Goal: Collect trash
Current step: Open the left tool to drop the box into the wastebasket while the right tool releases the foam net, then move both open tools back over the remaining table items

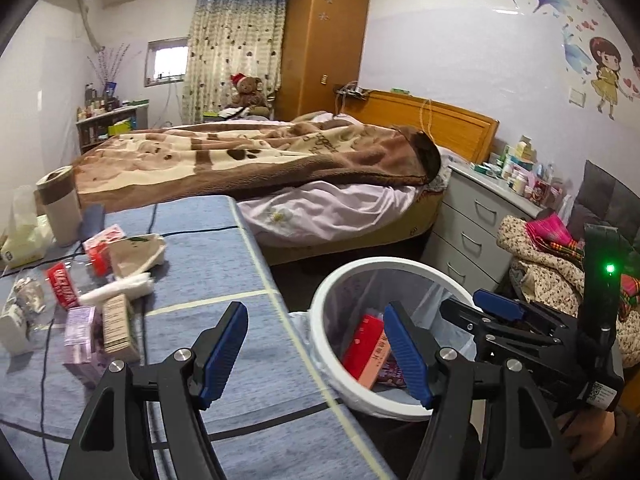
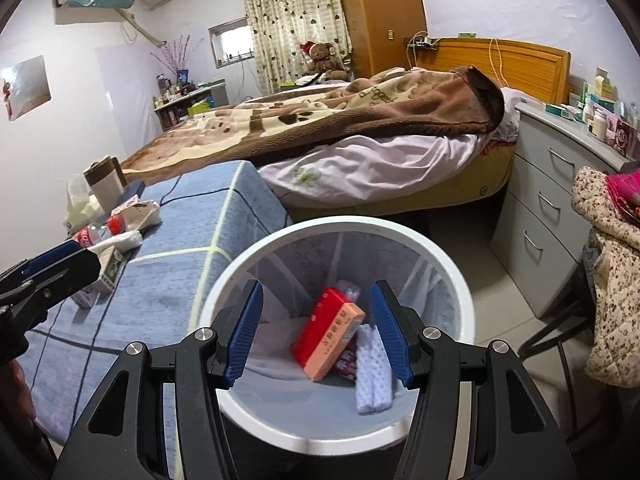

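A white bin (image 2: 440, 248) stands on the floor beside the blue-clothed table (image 1: 208, 248). In it lie a red and orange box (image 2: 324, 328) and a white foam sleeve (image 2: 372, 372). My right gripper (image 2: 317, 286) hangs open over the bin's mouth with nothing between its pads. My left gripper (image 1: 315, 308) is open and empty above the table's right edge. On the table's left lie a red-labelled bottle (image 1: 64, 288), a white tissue wad (image 1: 116, 292), a beige box (image 1: 118, 328), a purple box (image 1: 78, 332) and a crumpled paper bag (image 1: 136, 252).
A tall beige cup (image 1: 60, 204), a tissue pack (image 1: 24, 236) and a black cable (image 1: 152, 216) share the table's far left. Behind lies a bed (image 1: 280, 160). Grey drawers (image 1: 472, 220) and a chair piled with clothes (image 1: 552, 256) stand to the right of the bin.
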Demonstrator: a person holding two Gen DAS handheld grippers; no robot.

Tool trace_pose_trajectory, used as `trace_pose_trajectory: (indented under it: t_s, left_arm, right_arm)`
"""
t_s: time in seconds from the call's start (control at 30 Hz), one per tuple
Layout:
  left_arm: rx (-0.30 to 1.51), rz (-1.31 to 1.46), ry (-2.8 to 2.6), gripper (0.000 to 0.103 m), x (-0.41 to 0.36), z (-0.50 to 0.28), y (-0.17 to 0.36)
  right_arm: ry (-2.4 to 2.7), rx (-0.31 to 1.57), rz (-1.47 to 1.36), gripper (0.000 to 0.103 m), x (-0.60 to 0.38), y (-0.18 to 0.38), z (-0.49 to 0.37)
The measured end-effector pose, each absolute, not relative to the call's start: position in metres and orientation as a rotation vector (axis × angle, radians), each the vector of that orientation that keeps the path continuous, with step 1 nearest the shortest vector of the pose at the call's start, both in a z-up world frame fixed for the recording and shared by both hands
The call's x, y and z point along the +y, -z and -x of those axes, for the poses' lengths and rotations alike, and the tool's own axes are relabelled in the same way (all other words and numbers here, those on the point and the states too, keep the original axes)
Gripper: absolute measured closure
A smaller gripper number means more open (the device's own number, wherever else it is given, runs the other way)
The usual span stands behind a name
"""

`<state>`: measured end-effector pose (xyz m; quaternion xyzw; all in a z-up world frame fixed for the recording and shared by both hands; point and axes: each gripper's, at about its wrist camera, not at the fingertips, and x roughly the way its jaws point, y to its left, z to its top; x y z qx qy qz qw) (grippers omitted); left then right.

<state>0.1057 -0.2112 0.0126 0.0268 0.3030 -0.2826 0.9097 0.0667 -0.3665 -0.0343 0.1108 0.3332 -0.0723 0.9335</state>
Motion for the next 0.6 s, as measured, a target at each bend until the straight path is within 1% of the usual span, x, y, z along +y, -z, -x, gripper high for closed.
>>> trace_pose_trajectory:
  t_s: [0.3, 0.4, 0.47, 0.6]
  left_arm:
    - [0.582, -0.025, 0.448, 0.033, -0.153, -0.107, -0.015]
    - [0.582, -0.028, 0.398, 0.033, -0.135, -0.110, -0.014]
    - [0.585, -0.022, 0.372, 0.033, -0.123, -0.113, -0.012]
    - [0.591, -0.004, 0.319, 0.033, -0.096, -0.120, -0.007]
  right_arm:
    - [0.084, 0.663, -0.211, 0.045, -0.336, 0.030, -0.078]
    - [0.055, 0.662, -0.221, 0.044, -0.326, 0.031, -0.086]
    - [0.037, 0.662, -0.222, 0.039, -0.319, 0.031, -0.091]
    - [-0.005, 0.663, -0.217, 0.039, -0.304, 0.031, -0.102]
